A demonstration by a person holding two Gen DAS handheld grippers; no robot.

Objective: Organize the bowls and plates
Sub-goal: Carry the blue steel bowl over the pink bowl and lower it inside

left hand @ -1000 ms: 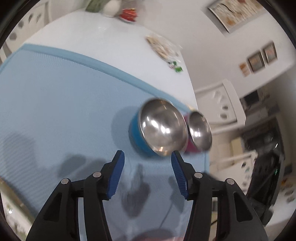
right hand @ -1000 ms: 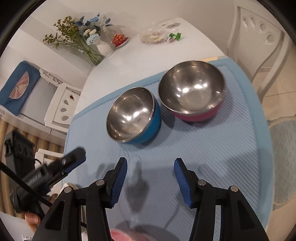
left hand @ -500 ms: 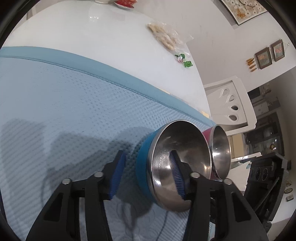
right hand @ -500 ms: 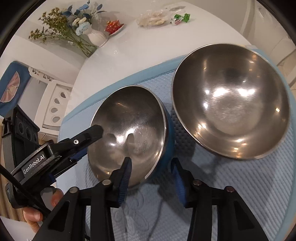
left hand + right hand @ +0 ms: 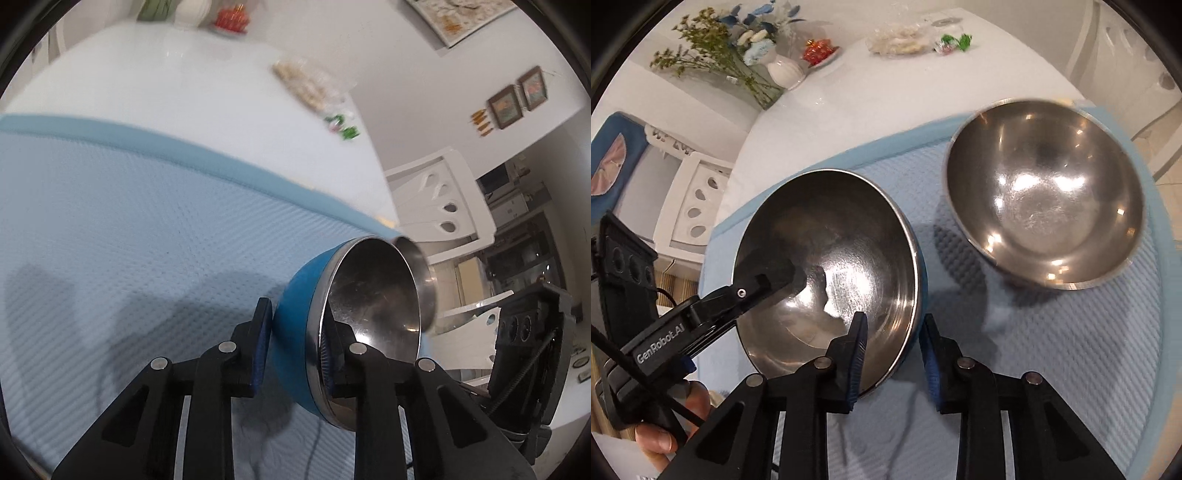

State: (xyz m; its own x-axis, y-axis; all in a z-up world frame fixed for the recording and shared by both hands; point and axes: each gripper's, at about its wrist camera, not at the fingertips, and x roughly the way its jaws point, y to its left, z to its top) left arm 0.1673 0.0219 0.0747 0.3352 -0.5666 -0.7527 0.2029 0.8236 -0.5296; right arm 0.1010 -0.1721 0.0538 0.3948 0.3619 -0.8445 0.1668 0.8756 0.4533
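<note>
A blue bowl with a steel inside [image 5: 834, 258] sits on the light blue mat [image 5: 1071, 350]. My left gripper [image 5: 295, 343] is shut on its rim, one finger inside and one outside; it also shows in the right wrist view [image 5: 764, 280]. My right gripper [image 5: 892, 347] straddles the near rim of the same bowl [image 5: 291, 332], jaws narrowed around it. A larger steel bowl [image 5: 1045, 192] stands to the right on the mat; in the left wrist view only its rim [image 5: 421, 273] shows behind the blue bowl.
A white table [image 5: 868, 96] carries a vase of flowers [image 5: 783, 70], a red snack dish [image 5: 820, 51], a bag of snacks [image 5: 897, 40] and green candies [image 5: 955, 40]. White chairs [image 5: 443, 199] stand beside the table.
Both grippers moved in onto the blue bowl and narrowed on its rim, the left from the left side, the right from the front. The bowl now looks tilted.
</note>
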